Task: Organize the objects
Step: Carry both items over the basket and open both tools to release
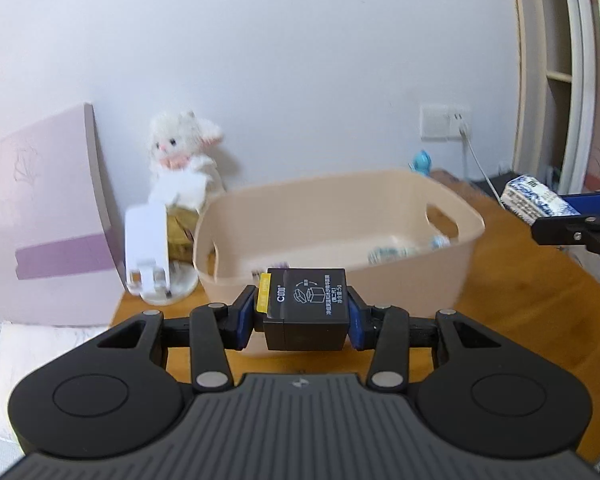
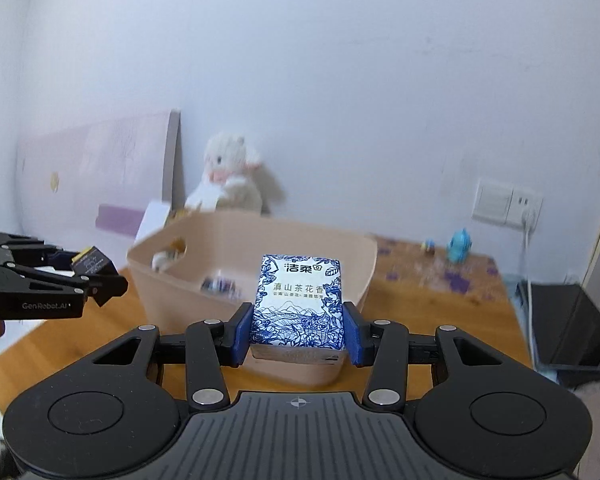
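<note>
While my left claw (image 1: 305,317) clamps the small black box (image 1: 306,307), rigid and light, by its sides, my right claw (image 2: 298,329) squeezes the soft tissue pack (image 2: 298,304); both hang near the beige bin (image 2: 340,248).

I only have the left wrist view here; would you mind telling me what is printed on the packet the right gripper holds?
Observer: The tissue packet shows a blue floral drawing with Chinese characters, clamped in the right gripper.
Operator: Thank you. Does anything sit right of the bin?
Observer: Yes, a blue toy figure stands near the wall, past the beige bin.
Operator: And any branding on my left gripper?
Observer: Its side reads GenRobot.AI; the left gripper holds the black box.
</note>
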`<state>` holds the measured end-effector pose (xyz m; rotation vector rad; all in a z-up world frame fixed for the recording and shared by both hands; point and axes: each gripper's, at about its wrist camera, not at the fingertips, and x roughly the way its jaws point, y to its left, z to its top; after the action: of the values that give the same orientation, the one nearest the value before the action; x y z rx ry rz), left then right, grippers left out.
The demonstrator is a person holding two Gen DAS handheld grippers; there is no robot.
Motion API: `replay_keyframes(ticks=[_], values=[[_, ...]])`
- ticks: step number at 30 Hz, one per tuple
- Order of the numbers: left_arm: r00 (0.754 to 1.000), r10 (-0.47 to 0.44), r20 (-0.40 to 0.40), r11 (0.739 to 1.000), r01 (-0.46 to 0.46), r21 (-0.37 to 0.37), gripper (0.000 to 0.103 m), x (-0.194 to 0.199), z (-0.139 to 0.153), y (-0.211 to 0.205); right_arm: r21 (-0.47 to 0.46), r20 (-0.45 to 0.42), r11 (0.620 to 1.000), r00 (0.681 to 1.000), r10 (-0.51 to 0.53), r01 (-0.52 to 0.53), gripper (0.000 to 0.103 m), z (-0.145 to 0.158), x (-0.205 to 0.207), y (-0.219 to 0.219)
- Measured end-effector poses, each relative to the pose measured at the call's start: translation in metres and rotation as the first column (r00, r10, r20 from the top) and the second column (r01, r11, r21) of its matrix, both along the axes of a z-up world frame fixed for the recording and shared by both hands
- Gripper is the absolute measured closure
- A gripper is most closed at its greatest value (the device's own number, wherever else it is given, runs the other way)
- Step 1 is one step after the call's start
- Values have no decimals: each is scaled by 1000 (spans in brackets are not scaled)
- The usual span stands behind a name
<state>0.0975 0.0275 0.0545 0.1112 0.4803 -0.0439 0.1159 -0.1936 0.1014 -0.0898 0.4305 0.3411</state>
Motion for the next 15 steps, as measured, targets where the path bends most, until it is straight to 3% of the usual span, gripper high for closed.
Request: replay_keyframes(ticks=[10,15], values=[[997,38,60,999,-38,1,56,55,33,1,52,77,998,996,-40,36,60,29,41,-8],[998,50,29,998,-51,32,56,95,32,-8,61,75,997,996,-52,48,60,31,76,-3]])
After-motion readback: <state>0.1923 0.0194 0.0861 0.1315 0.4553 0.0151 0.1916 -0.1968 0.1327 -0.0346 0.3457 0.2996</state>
